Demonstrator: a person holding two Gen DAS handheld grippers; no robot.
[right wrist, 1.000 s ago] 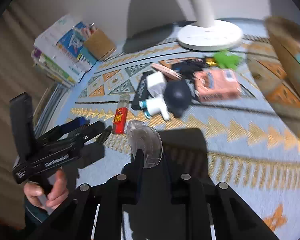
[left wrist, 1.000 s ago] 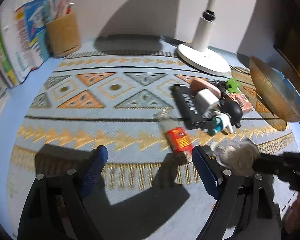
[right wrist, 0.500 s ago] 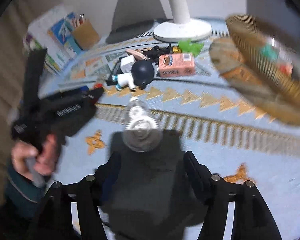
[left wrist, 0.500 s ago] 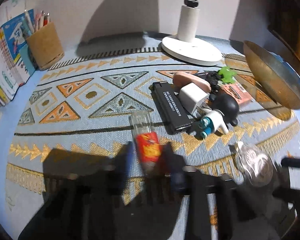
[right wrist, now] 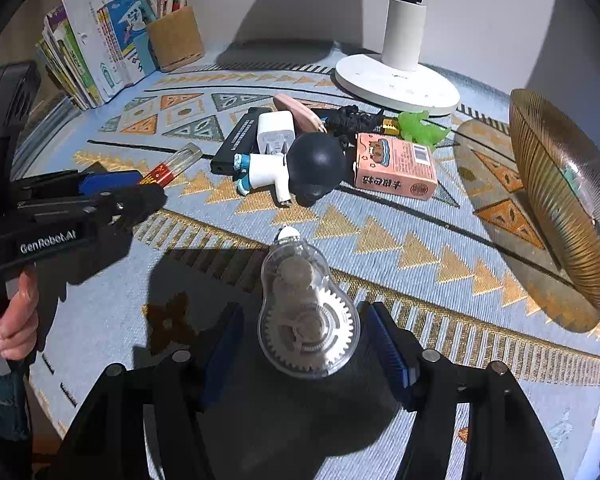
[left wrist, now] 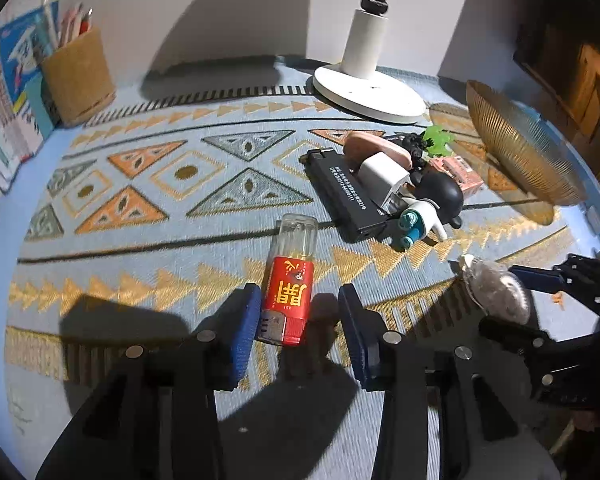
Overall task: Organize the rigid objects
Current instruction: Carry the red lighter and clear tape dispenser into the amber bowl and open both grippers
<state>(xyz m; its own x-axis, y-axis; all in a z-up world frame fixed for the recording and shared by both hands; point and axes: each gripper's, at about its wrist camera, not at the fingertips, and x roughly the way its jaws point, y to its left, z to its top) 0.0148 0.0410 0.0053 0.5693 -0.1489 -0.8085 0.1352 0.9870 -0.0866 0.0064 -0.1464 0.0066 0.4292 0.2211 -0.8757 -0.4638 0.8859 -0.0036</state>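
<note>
Two grippers are working over the patterned mat (left wrist: 148, 216), and I am running through things from biggest down. Off to my right the gold bowl (right wrist: 560, 200) is tilting on its edge, which I am taking as the likely drop place for the clutter. Behind the pile the white lamp base (left wrist: 370, 90) is sitting against the wall. Between them the heap is lying in a knot: a black box (left wrist: 342, 196), a pink carton (right wrist: 394, 166), a white charger (right wrist: 275, 133) and a round-headed figure (right wrist: 296, 168), all touching. My left gripper (left wrist: 298, 330) is standing wide, its blue pads straddling the lighter (left wrist: 290, 280), which is lying flat on the mat with its red end nearest me; the left pad looks almost against it, the right pad apart. My right gripper (right wrist: 306, 344) is also standing open, with the clear tape dispenser (right wrist: 306, 316) sitting between its fingers; I cannot tell whether the dispenser is resting on the mat or perching on the tool. For the lighter, I am thinking of centring first so both pads meet the red body together, closing low on the flat sides rather than the slick clear end, since a lopsided squeeze could spin it away.
</note>
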